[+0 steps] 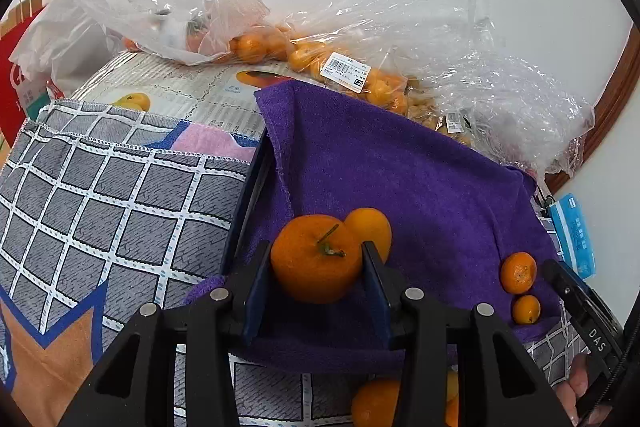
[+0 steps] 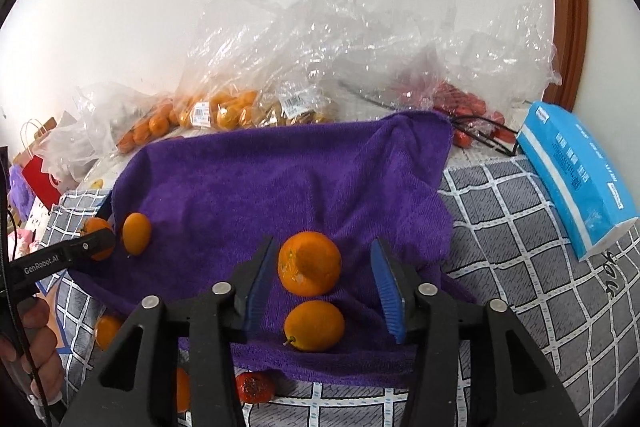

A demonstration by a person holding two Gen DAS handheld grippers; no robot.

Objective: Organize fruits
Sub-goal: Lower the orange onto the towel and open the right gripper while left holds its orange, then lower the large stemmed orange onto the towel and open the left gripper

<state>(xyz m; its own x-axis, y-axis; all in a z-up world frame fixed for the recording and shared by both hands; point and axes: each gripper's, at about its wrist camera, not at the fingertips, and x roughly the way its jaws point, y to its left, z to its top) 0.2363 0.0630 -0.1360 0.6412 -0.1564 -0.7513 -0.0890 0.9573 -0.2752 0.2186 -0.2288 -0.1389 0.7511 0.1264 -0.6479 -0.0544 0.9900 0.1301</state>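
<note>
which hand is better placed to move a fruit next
Left: the left gripper already clamps a mandarin between its jaws. The right gripper stands open around a loose orange, pads clear.

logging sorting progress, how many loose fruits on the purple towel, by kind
round orange mandarins: 2
small oval orange fruits: 2
total on the purple terry towel: 4

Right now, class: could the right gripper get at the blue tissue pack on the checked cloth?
Probably yes. The right gripper has open jaws holding nothing, and the tissue pack lies in the open on the checked cloth with nothing between them. It would first have to leave the two oranges between its jaws.
</note>
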